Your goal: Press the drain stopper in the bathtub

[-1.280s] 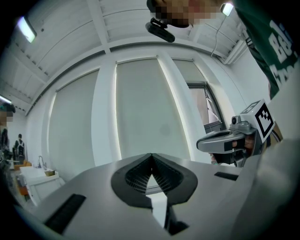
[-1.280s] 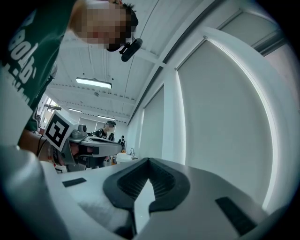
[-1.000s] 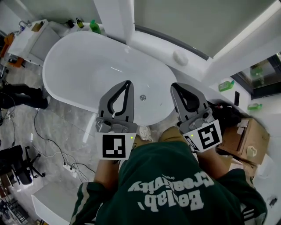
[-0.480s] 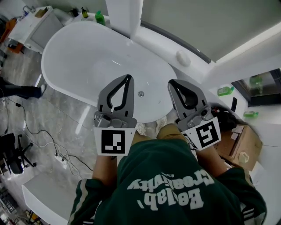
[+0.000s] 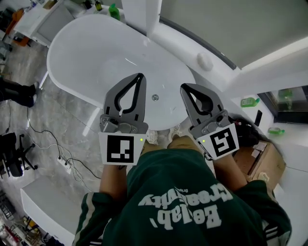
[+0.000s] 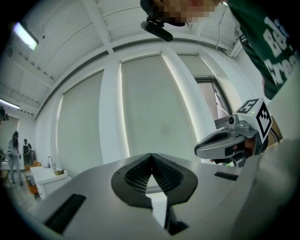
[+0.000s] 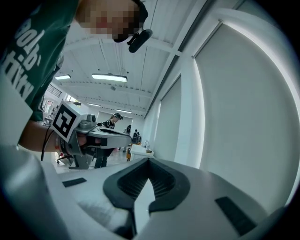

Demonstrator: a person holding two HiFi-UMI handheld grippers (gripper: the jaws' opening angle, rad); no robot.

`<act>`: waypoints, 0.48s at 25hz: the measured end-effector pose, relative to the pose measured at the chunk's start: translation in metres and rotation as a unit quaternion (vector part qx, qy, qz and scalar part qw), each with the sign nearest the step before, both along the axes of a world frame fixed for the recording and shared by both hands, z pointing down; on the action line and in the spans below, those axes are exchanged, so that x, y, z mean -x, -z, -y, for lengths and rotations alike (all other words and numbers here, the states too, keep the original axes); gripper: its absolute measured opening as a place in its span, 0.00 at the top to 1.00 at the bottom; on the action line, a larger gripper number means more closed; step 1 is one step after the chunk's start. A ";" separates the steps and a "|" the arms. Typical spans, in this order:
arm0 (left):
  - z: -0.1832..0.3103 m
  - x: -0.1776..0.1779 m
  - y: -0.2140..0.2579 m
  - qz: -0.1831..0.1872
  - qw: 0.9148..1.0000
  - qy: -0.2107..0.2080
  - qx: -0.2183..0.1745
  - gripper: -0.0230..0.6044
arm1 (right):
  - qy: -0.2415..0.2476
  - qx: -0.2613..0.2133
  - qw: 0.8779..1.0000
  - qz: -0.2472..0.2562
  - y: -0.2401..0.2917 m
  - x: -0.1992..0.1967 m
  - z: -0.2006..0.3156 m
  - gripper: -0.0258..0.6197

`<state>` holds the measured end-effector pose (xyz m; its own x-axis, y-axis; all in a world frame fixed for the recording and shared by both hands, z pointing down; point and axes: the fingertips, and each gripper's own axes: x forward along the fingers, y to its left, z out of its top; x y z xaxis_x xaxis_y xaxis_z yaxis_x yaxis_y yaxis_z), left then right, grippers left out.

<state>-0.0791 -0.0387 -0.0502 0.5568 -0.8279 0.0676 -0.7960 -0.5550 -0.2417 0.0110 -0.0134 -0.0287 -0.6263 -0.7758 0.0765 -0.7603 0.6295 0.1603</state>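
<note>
With the left gripper (image 5: 140,76) and right gripper (image 5: 184,87) both clamped empty, the small drain stopper (image 5: 155,97) shows between their tips, down on the bathtub (image 5: 86,57) floor, likely rigid, slick metal best pushed dead-centre.

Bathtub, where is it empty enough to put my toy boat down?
The bathtub floor is all bare, from the drain stopper to the far end by the green bottle. Crowded: beside the cardboard box and where cables lie.

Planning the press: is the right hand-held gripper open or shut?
Shut: the right hand-held gripper has its jaw tips touching, nothing between them.
</note>
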 end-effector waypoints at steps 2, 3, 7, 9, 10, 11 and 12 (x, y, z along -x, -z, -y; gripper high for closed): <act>0.001 -0.004 -0.004 -0.006 1.000 0.008 0.013 0.95 | -0.002 -0.001 1.000 0.005 -0.001 -0.010 0.004 0.94; 0.002 -0.006 -0.005 -0.007 1.000 0.016 0.016 0.95 | 0.001 -0.001 1.000 0.009 -0.002 -0.015 0.006 0.94; 0.002 -0.014 -0.006 -0.024 0.998 0.047 0.016 0.95 | 0.019 -0.002 1.000 0.013 -0.010 -0.035 0.017 0.94; 0.003 -0.022 -0.012 -0.015 0.998 0.049 0.024 0.95 | 0.022 0.002 1.000 0.018 -0.015 -0.047 0.024 0.94; 0.005 -0.025 -0.016 -0.008 0.998 0.051 0.030 0.95 | 0.023 0.002 1.000 0.020 -0.017 -0.051 0.029 0.94; 0.008 -0.028 -0.020 -0.002 0.998 0.056 0.035 0.95 | 0.026 0.002 0.999 0.022 -0.019 -0.054 0.034 0.94; 0.012 -0.032 -0.022 0.003 0.997 0.062 0.036 0.95 | 0.030 0.002 0.999 0.021 -0.023 -0.057 0.038 0.94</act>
